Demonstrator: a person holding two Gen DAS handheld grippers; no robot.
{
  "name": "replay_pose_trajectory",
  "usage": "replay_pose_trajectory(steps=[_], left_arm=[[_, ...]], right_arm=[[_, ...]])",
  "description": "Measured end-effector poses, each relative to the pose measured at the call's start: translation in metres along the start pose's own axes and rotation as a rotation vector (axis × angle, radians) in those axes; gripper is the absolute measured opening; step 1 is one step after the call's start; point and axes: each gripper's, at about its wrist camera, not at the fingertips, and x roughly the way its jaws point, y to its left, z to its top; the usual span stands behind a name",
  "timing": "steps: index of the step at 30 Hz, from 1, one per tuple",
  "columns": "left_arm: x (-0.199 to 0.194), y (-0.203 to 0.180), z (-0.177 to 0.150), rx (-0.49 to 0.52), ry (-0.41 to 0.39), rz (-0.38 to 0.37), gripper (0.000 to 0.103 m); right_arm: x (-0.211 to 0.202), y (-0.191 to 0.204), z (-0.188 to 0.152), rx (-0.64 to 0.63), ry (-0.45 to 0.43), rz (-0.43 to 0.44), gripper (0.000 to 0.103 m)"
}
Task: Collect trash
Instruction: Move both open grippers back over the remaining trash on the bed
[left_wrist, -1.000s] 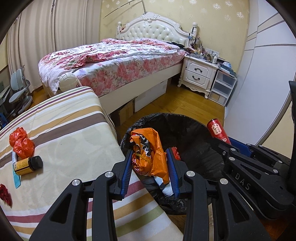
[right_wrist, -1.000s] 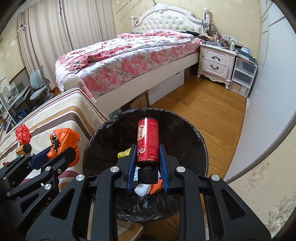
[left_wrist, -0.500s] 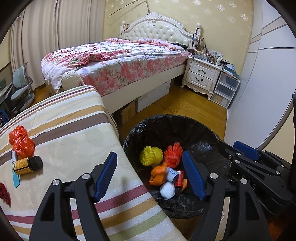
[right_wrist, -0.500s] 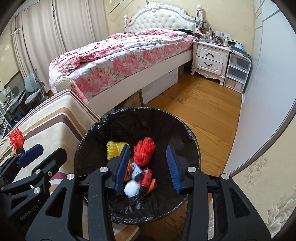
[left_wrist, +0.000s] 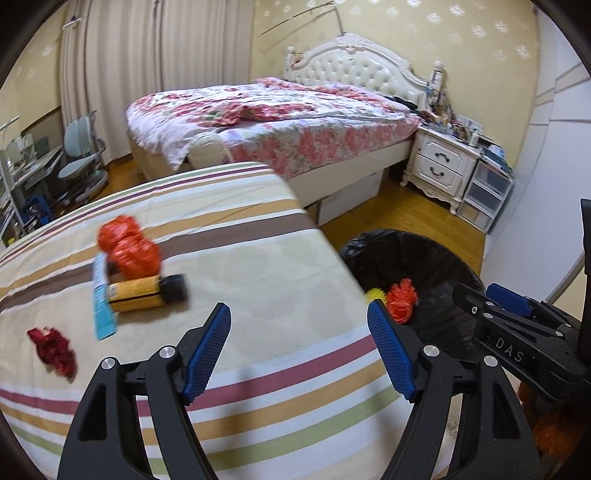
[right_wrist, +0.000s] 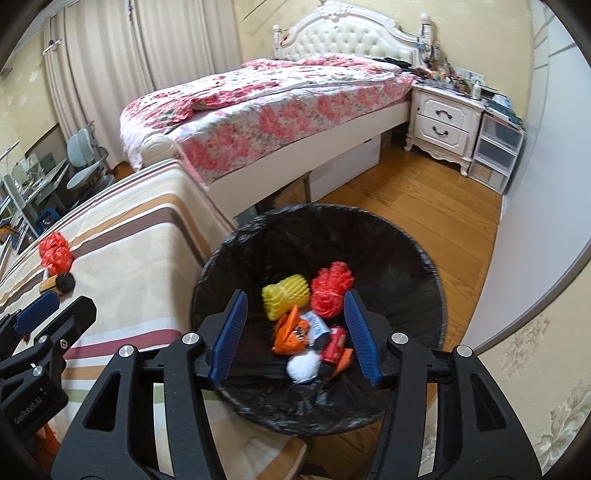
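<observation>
Now that your can (right_wrist: 333, 345) and orange bag (right_wrist: 291, 332) lie in the bin (right_wrist: 424, 258) at frame centre, both grippers are empty: left gripper (left_wrist: 299, 354) wide, right gripper (right_wrist: 293, 338) opening; table (left_wrist: 277, 258) trash remains.

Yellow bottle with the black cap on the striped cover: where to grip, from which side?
Grip the yellow bottle across its body, mid-length, coming down from above. It lies on its side on the striped cover, cap pointing right, so the round body gives two opposing sides. Red crumpled wrapper crowds the far side.

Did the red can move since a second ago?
Yes. The red can dropped out of the right gripper, whose jaws are opening, and lies at the bottom of the trash bin.
</observation>
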Motion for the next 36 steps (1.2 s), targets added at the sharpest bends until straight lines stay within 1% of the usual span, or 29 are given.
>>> replay_pose_trajectory(steps=[5, 9, 14, 17, 24, 29, 33, 36], left_arm=[[-0.015, 0.036, -0.01, -0.046, -0.001, 0.071, 0.075], [-0.029, 0.068, -0.02, -0.092, 0.001, 0.121, 0.075], [-0.041, 0.106, -0.03, -0.152, 0.005, 0.182, 0.075], [-0.047, 0.128, -0.037, -0.184, 0.006, 0.216, 0.075], [-0.061, 0.174, -0.049, -0.263, 0.004, 0.285, 0.075], [-0.066, 0.199, -0.054, -0.313, 0.004, 0.314, 0.075], [-0.067, 0.211, -0.058, -0.34, 0.014, 0.312, 0.075], [-0.068, 0.213, -0.06, -0.35, 0.013, 0.302, 0.075]], right_arm=[[0.001, 0.036, -0.002, -0.054, 0.016, 0.058, 0.054], [0.002, 0.073, -0.001, -0.108, 0.026, 0.113, 0.054], [0.006, 0.116, 0.003, -0.178, 0.033, 0.161, 0.057], [0.01, 0.14, 0.007, -0.217, 0.038, 0.18, 0.058], [0.02, 0.179, 0.02, -0.266, 0.043, 0.195, 0.058], [0.032, 0.197, 0.026, -0.284, 0.056, 0.188, 0.059], [0.043, 0.202, 0.025, -0.295, 0.086, 0.165, 0.059], [0.042, 0.201, 0.018, -0.301, 0.097, 0.158, 0.059]])
